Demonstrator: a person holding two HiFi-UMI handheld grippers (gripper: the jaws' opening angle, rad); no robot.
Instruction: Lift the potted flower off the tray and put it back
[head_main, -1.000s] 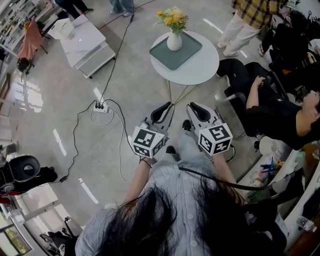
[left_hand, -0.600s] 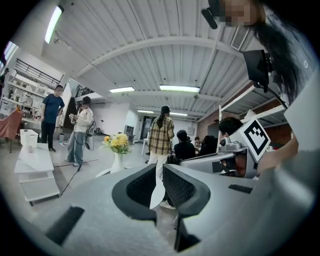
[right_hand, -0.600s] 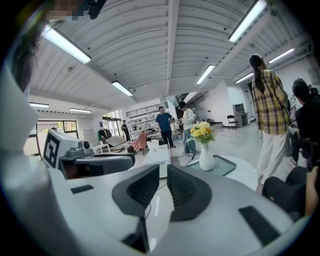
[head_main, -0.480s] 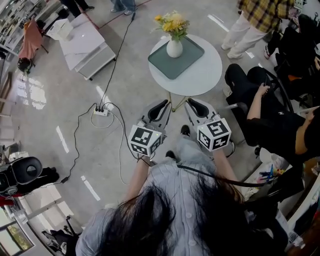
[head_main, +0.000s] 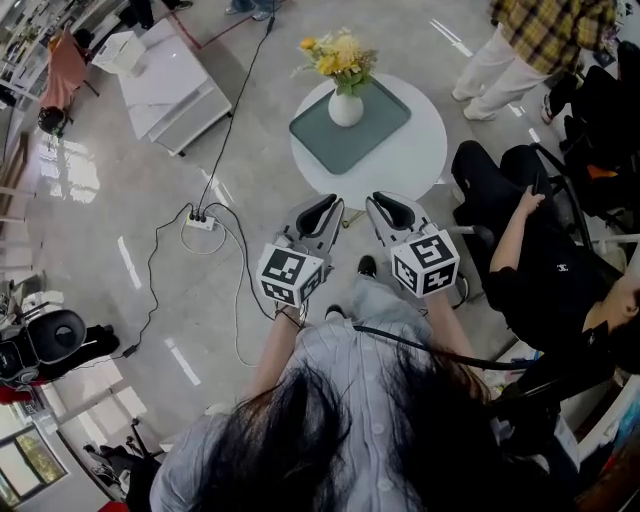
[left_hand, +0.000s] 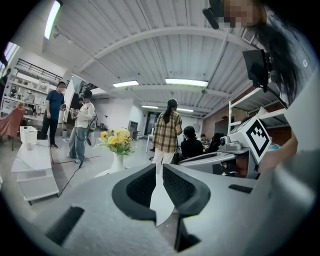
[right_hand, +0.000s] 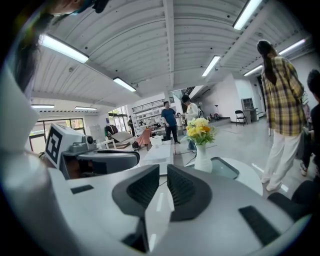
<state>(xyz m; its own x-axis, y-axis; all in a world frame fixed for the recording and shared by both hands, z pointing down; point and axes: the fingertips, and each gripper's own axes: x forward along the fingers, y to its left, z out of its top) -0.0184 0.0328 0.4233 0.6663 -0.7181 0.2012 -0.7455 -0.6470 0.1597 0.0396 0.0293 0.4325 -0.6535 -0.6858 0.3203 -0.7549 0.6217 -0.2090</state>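
**Approach stage, nothing gripped yet**

The left tongs (head_main: 328, 205) and right tongs (head_main: 384, 201) sit side by side at frame centre, both closed and empty. The potted flower (head_main: 345, 92) stands upright on the tray (head_main: 380, 122), upper centre on the round worktop (head_main: 420, 150), well apart from them. The next move probably calls for reaching in, opening and gripping the vase.
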